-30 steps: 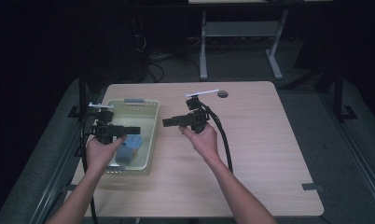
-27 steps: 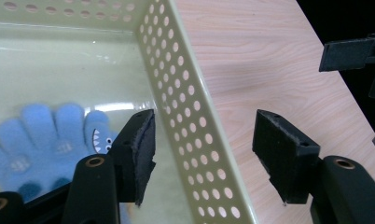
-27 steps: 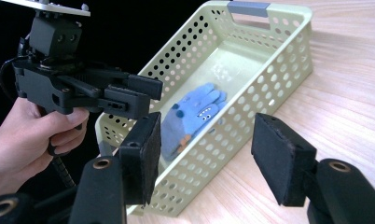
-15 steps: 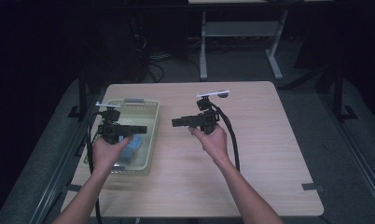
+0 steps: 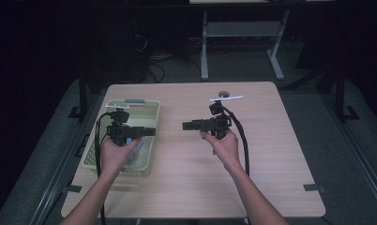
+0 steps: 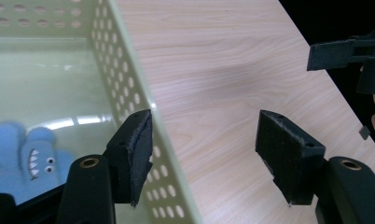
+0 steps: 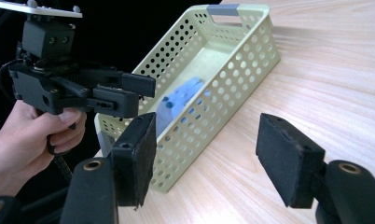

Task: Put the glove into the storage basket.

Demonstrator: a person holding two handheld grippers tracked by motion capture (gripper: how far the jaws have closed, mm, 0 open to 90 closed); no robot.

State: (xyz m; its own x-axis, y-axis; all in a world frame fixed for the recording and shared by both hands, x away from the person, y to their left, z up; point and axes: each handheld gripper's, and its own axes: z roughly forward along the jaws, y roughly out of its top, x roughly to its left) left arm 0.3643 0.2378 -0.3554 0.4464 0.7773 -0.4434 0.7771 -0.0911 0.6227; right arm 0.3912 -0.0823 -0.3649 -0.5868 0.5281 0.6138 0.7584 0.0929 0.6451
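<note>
A pale green perforated basket stands on the left of the wooden table, with a blue shark plush lying in it. My left gripper hovers over the basket's right wall, pointing right, open and empty. My right gripper is held above the table's middle, pointing left at the basket, also open and empty. The two grippers face each other a short gap apart. In the right gripper view the left gripper hangs over the basket and the plush.
A small dark round thing sits near the table's far edge. The right half of the table top is bare wood. Dark floor and a metal stand lie beyond the table.
Both grippers have drifted slightly to the right over the last second. Both stay open. The basket and plush have not moved.
</note>
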